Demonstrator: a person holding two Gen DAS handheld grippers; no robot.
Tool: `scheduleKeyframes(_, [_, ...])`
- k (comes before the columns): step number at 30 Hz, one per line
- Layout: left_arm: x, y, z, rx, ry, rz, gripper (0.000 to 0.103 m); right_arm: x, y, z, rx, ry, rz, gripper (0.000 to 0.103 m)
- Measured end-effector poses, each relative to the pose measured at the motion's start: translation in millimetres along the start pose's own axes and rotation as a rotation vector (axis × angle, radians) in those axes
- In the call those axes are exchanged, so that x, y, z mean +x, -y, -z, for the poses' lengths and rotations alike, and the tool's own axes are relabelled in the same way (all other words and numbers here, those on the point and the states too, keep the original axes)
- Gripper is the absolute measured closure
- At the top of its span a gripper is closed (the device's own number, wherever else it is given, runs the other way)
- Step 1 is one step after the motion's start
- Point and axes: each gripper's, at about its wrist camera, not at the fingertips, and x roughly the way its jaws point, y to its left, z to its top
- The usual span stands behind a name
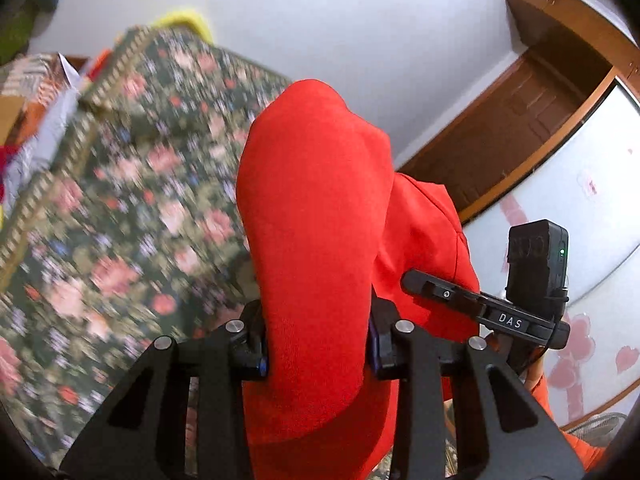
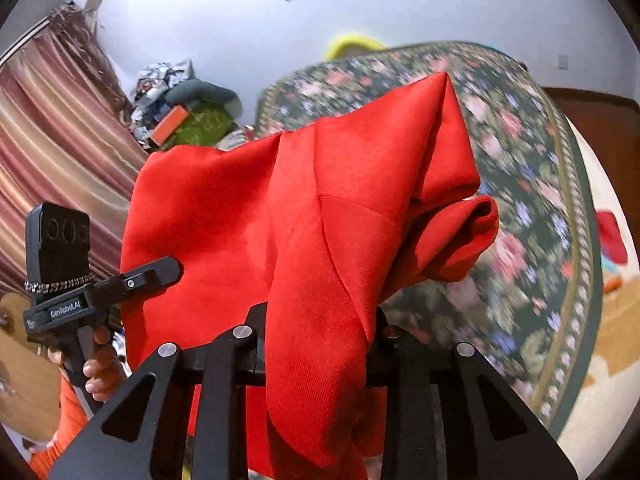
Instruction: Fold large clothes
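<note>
We find the left hand-held gripper [image 1: 316,354] narrowed onto a thick fold of the red garment [image 1: 316,200]; both pads press the cloth, which rises ahead of the fingers and drapes back over them. The right hand-held gripper [image 2: 318,354] is likewise clamped on a bunched fold of the same red garment [image 2: 304,208], cloth hanging below its jaws.

The governing relation: each view shows the other tool close beside its own. In the left wrist view the right tool sits just to the right, touching or nearly touching the cloth; in the right wrist view the left tool and the hand [image 2: 98,364] holding it sit just to the left. We judge the garment's long axis to run side to side between the two grips, the span between them short and slack. Neither hand is clearly the nearer.

Beyond and below the cloth lies the floral bedspread [image 1: 120,208], blurred, its far edge meeting the pale wall. The garment appears lifted clear of the bed; we cannot confirm whether a lower hem trails on it. We judge that the next move needs the grips drawn apart along that axis before laying down.
</note>
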Motion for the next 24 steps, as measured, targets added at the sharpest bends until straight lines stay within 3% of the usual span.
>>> scheduleKeyframes(4, [-19, -18, -21, -0.007, 0.048, -0.029, 0.069, 22, -23, -23, -0.030, 0.017, -0.011, 0.079])
scheduleKeyframes(10, [-28, -74, -44, -0.048, 0.073, -0.089, 0.069, 75, -44, -41, -0.047, -0.027, -0.021, 0.079])
scheduleKeyframes(18, [2, -168, -60, -0.134, 0.018, -0.216, 0.069, 186, -51, -45, -0.038, -0.137, 0.011, 0.079])
scheduleKeyframes(24, [46, -242, -48, -0.240, -0.065, -0.334, 0.066, 258, -42, -40, -0.043, -0.231, 0.081, 0.078])
